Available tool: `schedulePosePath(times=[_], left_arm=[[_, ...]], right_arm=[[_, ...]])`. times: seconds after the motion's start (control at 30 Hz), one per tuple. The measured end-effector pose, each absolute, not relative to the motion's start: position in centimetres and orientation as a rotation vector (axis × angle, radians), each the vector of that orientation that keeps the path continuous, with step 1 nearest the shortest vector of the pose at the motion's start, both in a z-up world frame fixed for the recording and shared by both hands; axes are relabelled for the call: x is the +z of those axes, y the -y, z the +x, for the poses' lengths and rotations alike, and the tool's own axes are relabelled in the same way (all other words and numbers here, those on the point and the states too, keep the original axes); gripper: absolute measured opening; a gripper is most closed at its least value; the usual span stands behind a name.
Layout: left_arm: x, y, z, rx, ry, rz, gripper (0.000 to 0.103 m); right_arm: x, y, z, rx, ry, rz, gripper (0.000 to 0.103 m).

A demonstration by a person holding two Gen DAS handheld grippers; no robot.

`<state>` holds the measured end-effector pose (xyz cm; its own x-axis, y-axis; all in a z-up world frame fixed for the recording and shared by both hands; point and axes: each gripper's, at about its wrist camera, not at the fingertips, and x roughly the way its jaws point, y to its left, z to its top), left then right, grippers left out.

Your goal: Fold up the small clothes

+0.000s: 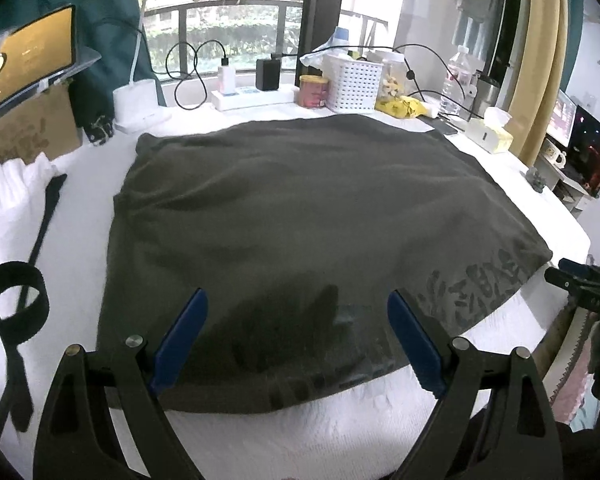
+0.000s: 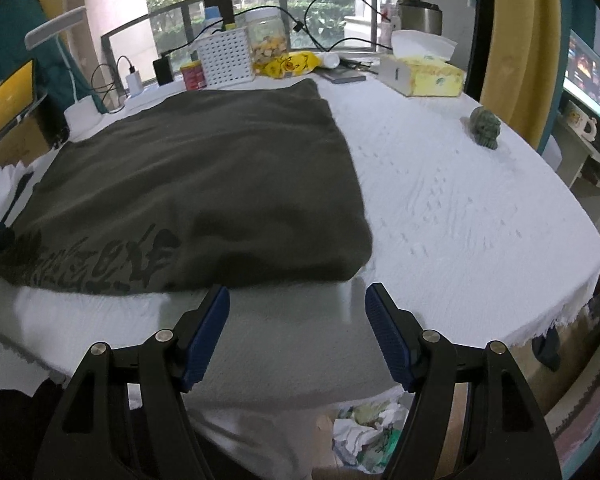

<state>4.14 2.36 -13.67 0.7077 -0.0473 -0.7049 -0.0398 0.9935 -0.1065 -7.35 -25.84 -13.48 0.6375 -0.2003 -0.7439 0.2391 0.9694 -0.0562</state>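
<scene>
You've got the dark olive garment (image 1: 300,216) spread flat on the white tablecloth (image 2: 460,208), printed hem toward you, so both near corners are reachable. Your left gripper (image 1: 298,330) hangs over the garment's near edge, jaws spread wide, nothing between the blue pads (image 1: 182,336); they look clear of the cloth, though contact is hard to judge. Your right gripper (image 2: 298,322) sits just off the garment's near right corner, over bare tablecloth, jaws also wide and empty. In the left wrist view its tip shows just beyond that same corner. My read: you're lining up one gripper per near corner to pinch the hem and carry it toward the far edge for a first fold. Clutter sits beyond the garment's far edge: white basket (image 2: 226,54), snack jar (image 2: 266,42), tissue box (image 2: 422,74), cables. Keep the fold short of that. A black strap (image 1: 14,300) lies left of the garment, well apart. A small dark figurine (image 2: 485,126) stands right of it, also clear. The garment looks thick and floppy, so likely pinch deep or the hem slips.
</scene>
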Motion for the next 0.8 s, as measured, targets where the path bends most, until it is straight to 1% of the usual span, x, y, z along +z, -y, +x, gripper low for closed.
schedulePosePath(times=[0.27, 0.67, 0.8], left_arm=[[-14.0, -2.7, 4.2, -0.061, -0.784, -0.162, 0.091], [-14.2, -4.1, 5.4, -0.025, -0.787, -0.153, 0.091], [-14.3, -4.7, 6.1, 0.006, -0.795, -0.144, 0.091]], right_arm=[[-14.0, 25.4, -7.4, -0.23, -0.841, 0.103, 0.074], [-14.1, 24.7, -4.2, -0.22, -0.843, 0.135, 0.074], [-14.2, 24.6, -2.8, -0.222, -0.852, 0.126, 0.077]])
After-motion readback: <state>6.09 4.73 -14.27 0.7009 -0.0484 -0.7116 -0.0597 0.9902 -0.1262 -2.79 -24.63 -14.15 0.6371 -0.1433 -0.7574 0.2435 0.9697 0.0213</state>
